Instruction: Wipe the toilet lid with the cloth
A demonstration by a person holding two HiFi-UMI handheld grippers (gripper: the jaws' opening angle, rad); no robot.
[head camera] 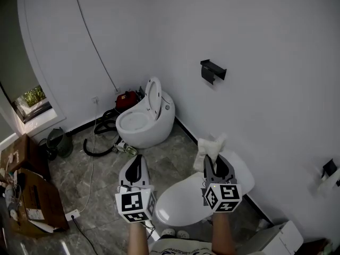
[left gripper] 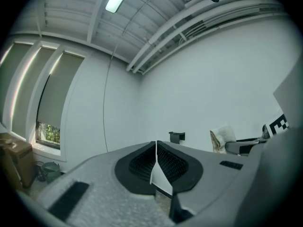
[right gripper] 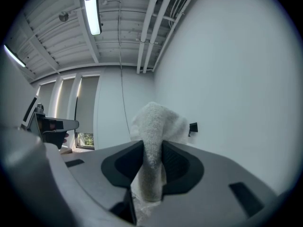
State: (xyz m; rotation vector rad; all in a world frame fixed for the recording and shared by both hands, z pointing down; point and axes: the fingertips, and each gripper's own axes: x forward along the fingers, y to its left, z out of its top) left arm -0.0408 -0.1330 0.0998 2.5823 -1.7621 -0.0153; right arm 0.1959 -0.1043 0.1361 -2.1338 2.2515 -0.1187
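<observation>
A white toilet with its lid [head camera: 183, 202] down sits just below me near the right wall. My right gripper [head camera: 215, 162] is held above the lid's back part, shut on a white cloth [head camera: 210, 147] that sticks out past the jaws. In the right gripper view the cloth [right gripper: 154, 145] fills the gap between the jaws. My left gripper [head camera: 136, 166] hangs to the left of the lid over the floor, its jaws pressed together with nothing in them, seen in the left gripper view [left gripper: 156, 162] pointing at the bare wall.
A second white toilet [head camera: 144, 118] with its lid raised stands farther back, with black hoses [head camera: 101, 142] and a red machine [head camera: 126, 99] beside it. A black holder [head camera: 212, 70] is fixed on the right wall. Cardboard boxes [head camera: 29, 195] stand at the left.
</observation>
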